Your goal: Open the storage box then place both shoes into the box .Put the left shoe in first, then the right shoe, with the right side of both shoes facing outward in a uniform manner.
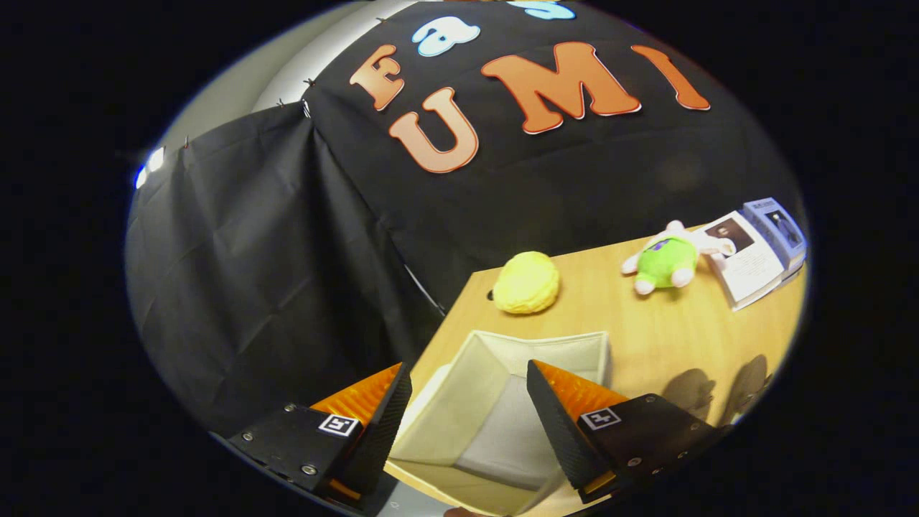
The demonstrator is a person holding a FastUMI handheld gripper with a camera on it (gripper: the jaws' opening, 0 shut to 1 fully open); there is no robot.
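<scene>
Currently, items are listed from left to right.

Booth wall: black cloth, creased, hanging on the left and behind the table; it drops past the table's left edge.

Table: light wood top, seen tilted; its far left corner meets the cloth.

Gripper: fingers spread wide apart, holding nothing; both hang above the storage box, one over its left wall, one over its right half.

Storage box: cream fabric, square, soft-walled, top open, interior pale and bare as far as visible. It sits on the near left part of the table, directly below and between the fingers. Its far wall stands upright; its left wall leans outward slightly.

Yellow plush: rounded, textured, resting on the table just beyond the box's far wall, apart from it.

Green plush toy: green body with white limbs, lying on the table to the right of the yellow plush, well apart from the box.

Booklet: white printed sheet, touching the toy's right side.

Blue carton: small, just beside the booklet at the table's far right.

Obstruction: nothing lies over the box opening except the fingers above it.
</scene>
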